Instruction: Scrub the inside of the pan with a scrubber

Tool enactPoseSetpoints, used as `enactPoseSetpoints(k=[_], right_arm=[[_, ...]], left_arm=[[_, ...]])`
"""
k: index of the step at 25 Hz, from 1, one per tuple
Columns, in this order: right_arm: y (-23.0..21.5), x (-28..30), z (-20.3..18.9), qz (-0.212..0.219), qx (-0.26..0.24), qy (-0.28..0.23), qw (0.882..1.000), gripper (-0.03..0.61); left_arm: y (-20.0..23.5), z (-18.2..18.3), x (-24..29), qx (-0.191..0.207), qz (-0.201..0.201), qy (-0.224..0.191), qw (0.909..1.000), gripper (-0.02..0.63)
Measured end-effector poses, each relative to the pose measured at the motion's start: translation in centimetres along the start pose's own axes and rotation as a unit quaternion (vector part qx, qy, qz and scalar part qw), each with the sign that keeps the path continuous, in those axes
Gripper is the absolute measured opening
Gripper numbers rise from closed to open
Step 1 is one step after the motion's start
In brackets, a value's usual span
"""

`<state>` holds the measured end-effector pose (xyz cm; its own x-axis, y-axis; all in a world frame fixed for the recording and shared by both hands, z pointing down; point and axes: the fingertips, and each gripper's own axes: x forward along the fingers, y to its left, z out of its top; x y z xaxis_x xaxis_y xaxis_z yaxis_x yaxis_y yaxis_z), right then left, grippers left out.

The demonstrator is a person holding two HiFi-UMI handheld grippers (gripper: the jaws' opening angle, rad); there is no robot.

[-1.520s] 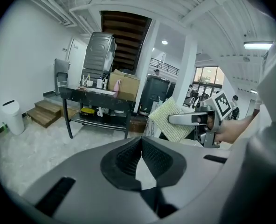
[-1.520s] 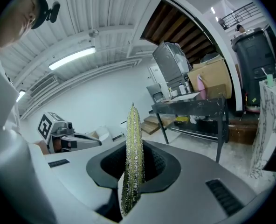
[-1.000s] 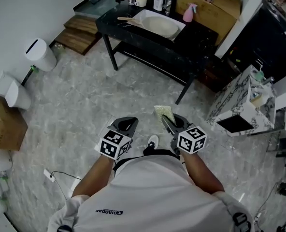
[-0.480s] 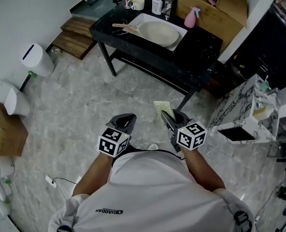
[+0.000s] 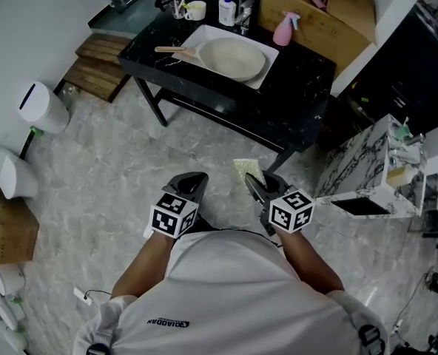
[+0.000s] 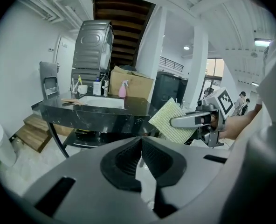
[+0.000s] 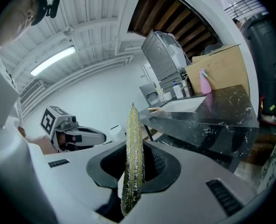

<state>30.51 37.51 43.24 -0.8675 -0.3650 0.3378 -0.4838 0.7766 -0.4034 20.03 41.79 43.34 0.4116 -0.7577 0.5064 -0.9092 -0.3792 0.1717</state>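
Observation:
A pale pan (image 5: 232, 57) with a wooden handle (image 5: 172, 49) rests in the white sink basin (image 5: 265, 71) on the black marble table (image 5: 293, 95), well ahead of both grippers. My right gripper (image 5: 252, 180) is shut on a yellow-green scrubber (image 5: 247, 170), seen edge-on as a scrubber (image 7: 133, 157) between the jaws. My left gripper (image 5: 193, 183) is shut with nothing in it; its pads (image 6: 139, 160) meet. From the left gripper view the scrubber (image 6: 171, 121) shows flat in the right gripper.
A pink spray bottle (image 5: 285, 29), a white bottle (image 5: 227, 9) and a cup of brushes (image 5: 194, 9) stand by the basin. Cardboard boxes (image 5: 319, 17) sit behind. A white bin (image 5: 40, 106), wooden steps (image 5: 97, 56) and a marble-patterned cabinet (image 5: 374, 165) flank the floor.
Both grippers and the person have moved toward the black table, which now sits lower and larger in the head view. Neither gripper's hold has altered.

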Motion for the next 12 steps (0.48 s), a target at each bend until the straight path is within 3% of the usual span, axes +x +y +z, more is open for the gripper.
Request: enactPoseSetpoints(k=[4,12], right_arm=[[-1.8,3.6,1.8,-0.021,0.007,-0.004,1.000,0.076],[-5.0,12.6,7.4,-0.087,0.030,-0.014,0.996,0.076]], left_arm=[[3.5,2.2,2.9,0.016,-0.033,0.001,0.9993,0.015],[15.0,8.2,6.6,0.053,-0.077,0.011,0.9955,0.015]])
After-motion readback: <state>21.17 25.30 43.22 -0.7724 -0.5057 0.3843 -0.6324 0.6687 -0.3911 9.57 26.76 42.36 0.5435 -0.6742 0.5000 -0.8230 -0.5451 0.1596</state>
